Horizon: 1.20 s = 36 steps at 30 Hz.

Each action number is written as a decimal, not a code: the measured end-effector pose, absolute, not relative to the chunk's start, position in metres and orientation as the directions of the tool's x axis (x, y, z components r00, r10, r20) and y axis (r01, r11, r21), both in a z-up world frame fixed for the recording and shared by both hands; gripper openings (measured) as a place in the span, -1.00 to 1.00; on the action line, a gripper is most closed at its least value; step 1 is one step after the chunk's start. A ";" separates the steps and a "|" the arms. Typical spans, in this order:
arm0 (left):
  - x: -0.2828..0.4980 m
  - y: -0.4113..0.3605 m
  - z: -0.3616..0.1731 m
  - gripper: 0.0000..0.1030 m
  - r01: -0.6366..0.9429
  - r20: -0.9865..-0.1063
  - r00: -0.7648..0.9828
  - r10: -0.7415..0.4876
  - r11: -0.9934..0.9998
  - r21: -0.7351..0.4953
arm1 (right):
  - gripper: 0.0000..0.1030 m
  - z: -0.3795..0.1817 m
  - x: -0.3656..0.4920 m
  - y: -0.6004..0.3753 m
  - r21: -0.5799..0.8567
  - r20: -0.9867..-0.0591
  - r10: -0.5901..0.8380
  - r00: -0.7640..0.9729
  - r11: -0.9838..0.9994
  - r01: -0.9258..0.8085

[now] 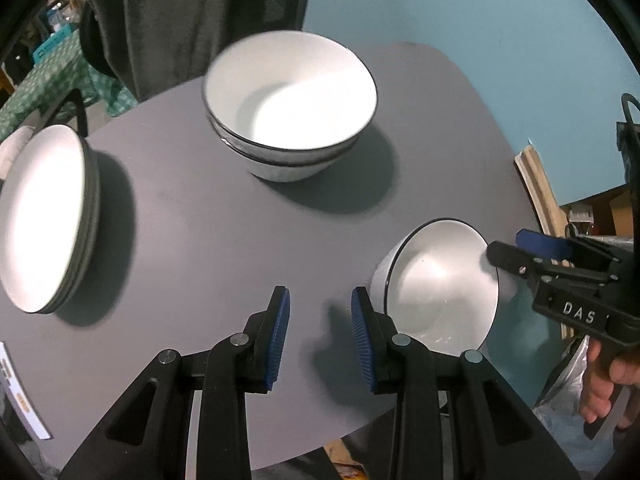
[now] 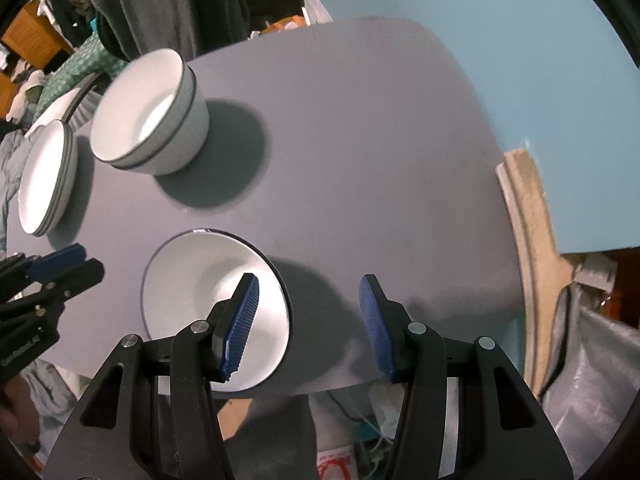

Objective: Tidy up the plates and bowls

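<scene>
- Left gripper (image 1: 320,336): jaws open, empty, above the desk (image 1: 224,240).
- Right gripper (image 2: 308,320): jaws open over a lone bowl (image 2: 192,280).
- Stacked bowls (image 1: 290,104) and plates (image 1: 40,216) sit apart.

Your left wrist cam sat right behind its own fingers and looked steeply down at the grey table (image 1: 200,240), fairly close above the near edge. It faced the far side, with the stacked bowls (image 1: 290,108) dead ahead, the plate stack (image 1: 44,220) off to the left and the single bowl (image 1: 440,284) near right.

Your right wrist cam did the same from a spot further right, pointed almost straight down, so the single bowl (image 2: 216,312) sat right under its left finger.

Both views shared the tabletop, both stacks and that bowl. Each cam also caught the other gripper at its frame edge: the right gripper (image 1: 516,252) and the left gripper (image 2: 76,264).
</scene>
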State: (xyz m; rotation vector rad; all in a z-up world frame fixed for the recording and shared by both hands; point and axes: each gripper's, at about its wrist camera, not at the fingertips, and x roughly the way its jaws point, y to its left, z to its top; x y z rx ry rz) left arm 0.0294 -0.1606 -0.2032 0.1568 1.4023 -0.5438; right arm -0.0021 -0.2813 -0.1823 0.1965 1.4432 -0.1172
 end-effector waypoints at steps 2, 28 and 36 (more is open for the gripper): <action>0.027 -0.165 -0.209 -0.38 0.454 -0.961 0.052 -0.272 0.864 -0.219 | -0.02 -0.189 -0.005 -0.282 0.087 -0.991 0.063 0.118 0.974 0.210; 0.015 -0.186 -0.225 -0.17 0.417 -0.959 -0.020 -0.283 0.869 -0.265 | -0.02 -0.219 -0.024 -0.287 0.147 -0.987 0.126 0.095 0.952 0.267; 0.018 -0.204 -0.243 -0.17 0.429 -0.963 -0.034 -0.266 0.867 -0.254 | -0.02 -0.223 -0.019 -0.281 0.150 -0.987 0.133 0.088 0.958 0.245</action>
